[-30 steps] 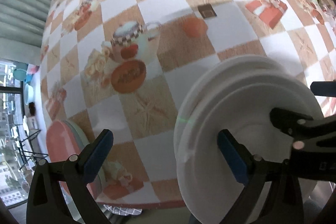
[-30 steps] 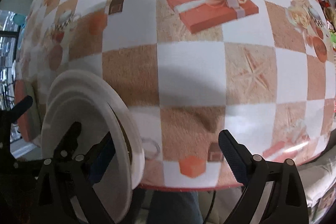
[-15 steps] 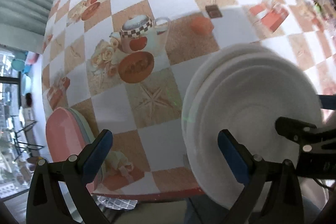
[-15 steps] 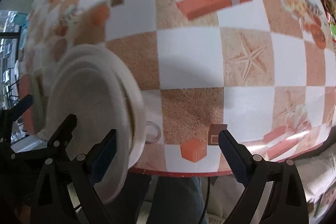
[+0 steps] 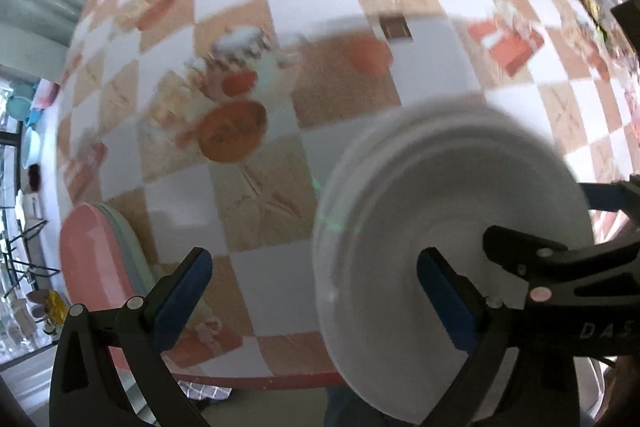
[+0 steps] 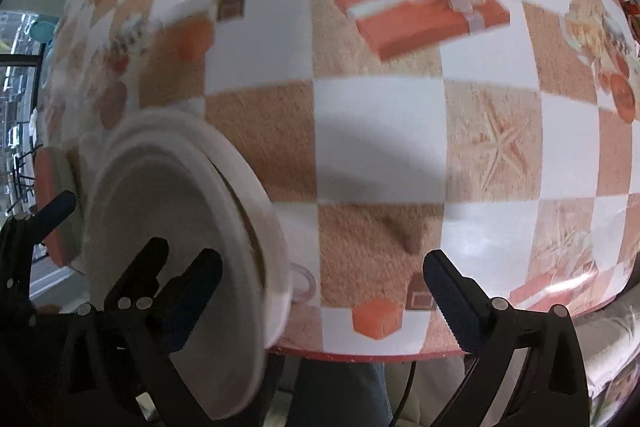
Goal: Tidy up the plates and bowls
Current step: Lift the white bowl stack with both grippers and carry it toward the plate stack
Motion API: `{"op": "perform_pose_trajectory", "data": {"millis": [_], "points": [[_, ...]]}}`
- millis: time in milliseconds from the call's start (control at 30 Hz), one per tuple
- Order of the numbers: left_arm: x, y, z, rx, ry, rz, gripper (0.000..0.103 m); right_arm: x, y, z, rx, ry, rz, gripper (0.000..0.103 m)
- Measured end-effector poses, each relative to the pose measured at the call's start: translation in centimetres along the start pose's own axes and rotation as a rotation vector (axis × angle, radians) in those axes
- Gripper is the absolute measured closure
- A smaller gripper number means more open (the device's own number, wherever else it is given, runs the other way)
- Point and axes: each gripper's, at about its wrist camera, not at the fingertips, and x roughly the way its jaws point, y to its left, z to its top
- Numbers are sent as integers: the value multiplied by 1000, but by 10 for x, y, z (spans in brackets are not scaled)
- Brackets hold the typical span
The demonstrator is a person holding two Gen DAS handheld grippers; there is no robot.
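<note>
White plates (image 5: 448, 211) sitting stacked at the near table edge, overhanging it.
Right gripper (image 6: 320, 291) jaws are opening, one finger over the stack, nothing clamped betw. them. Left gripper (image 5: 312, 283) is hanging w/ jaws wide apart, empty, right finger over the stack; pink plate (image 5: 92, 267) lying at the tablecloth (image 5: 360, 75) edge to its left.
</note>
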Motion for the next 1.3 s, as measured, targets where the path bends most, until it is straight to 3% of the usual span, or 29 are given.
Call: {"op": "perform_pose_trajectory", "data": {"millis": [100, 367, 467, 533, 600, 800, 1000, 1067, 1167, 1300], "points": [[6, 7, 5, -47, 2, -30, 0, 6, -10, 4, 41, 10, 34, 2], [18, 26, 16, -75, 40, -135, 0, 11, 2, 19, 13, 33, 10, 1], [20, 27, 18, -64, 86, -158, 4, 10, 8, 25, 29, 43, 46, 14], [13, 22, 15, -34, 76, -144, 13, 9, 6, 21, 23, 46, 57, 26], [6, 18, 11, -20, 79, -133, 18, 3, 4, 17, 18, 45, 82, 30], [-28, 30, -2, -50, 0, -138, 19, -40, -13, 5, 0, -63, 124, 30], [-59, 19, -28, 103, -86, -130, 18, -54, -42, -11, 30, -104, 89, 30], [-55, 5, -34, 159, -83, -123, 18, -49, -40, -9, 43, -93, 88, 30], [-36, -11, -39, 221, -73, -45, 18, -45, -40, -12, 54, -85, 87, 30], [-12, -13, -40, 193, -56, 19, 18, -52, -38, -14, 35, -101, 79, 30]]}}
